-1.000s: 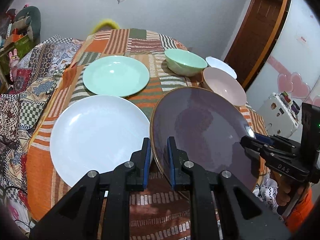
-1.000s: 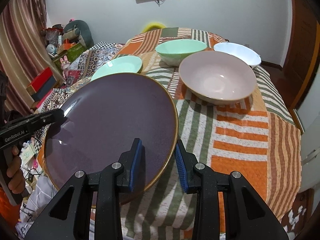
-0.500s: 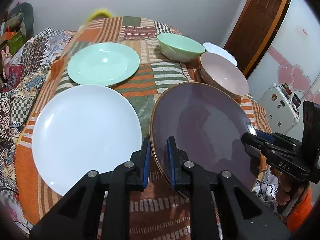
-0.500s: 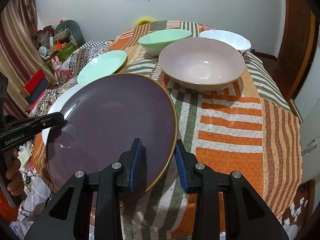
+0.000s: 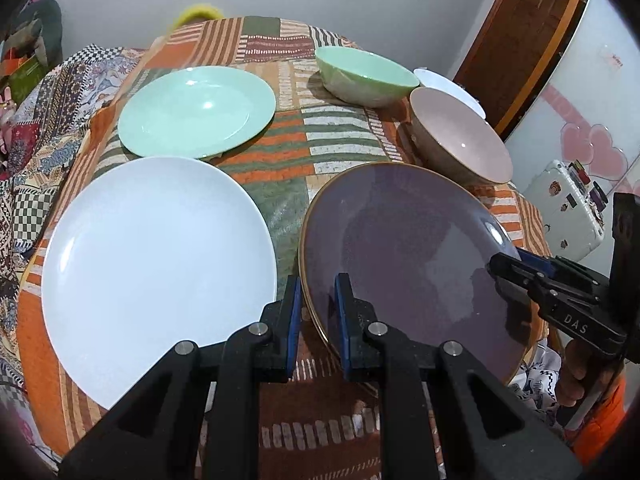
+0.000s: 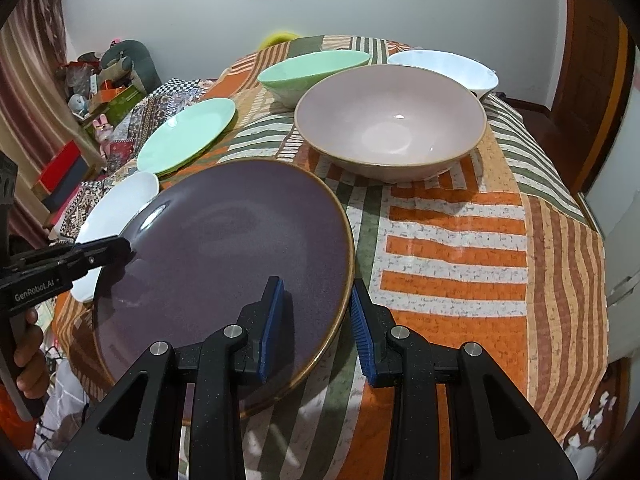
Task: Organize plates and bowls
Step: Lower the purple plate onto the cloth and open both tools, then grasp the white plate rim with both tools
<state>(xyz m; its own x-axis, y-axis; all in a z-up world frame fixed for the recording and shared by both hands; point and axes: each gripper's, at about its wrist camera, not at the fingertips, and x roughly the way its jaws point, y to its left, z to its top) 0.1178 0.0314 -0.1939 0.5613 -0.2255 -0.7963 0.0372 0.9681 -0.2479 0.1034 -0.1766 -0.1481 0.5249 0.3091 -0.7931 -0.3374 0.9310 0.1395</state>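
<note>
**Purple plate** (image 5: 404, 256): held off the cloth (image 6: 452, 240) between two grippers, tilted, its far edge toward the bowls. Gold-brown rim. It overlaps no other dish; its left edge sits just beside the white plate (image 5: 156, 264).

**Left gripper** (image 5: 317, 304): pinching the purple plate at its near-left rim, one blue pad above the face, the other under the rim. Jaws nearly together, only the plate's thickness between them.

**Right gripper** (image 6: 316, 320): pinching the same plate at the opposite rim. Jaws stand a little wider here, since the rim crosses them at a slant. In the left view it shows as a black arm reaching in from the right, a hand below it.

**White plate**: flat on the cloth, directly left of the purple plate and on the left gripper's side. Likely stacking base (a judgement from size and nearness, not a thing seen).

**Green plate** (image 5: 196, 112): flat, beyond the white plate, smaller.

**Bowls**: pink bowl (image 6: 392, 120) just past the purple plate's far edge; green bowl (image 6: 312, 70) and white bowl (image 6: 444, 66) behind it, well clear.

**Governing relation**: the target lies sideways, to the left of the carried plate, not ahead. The left hand is nearer and would lead; the right must follow across, keeping the plate level enough to clear the white plate's rim before setting down.
</note>
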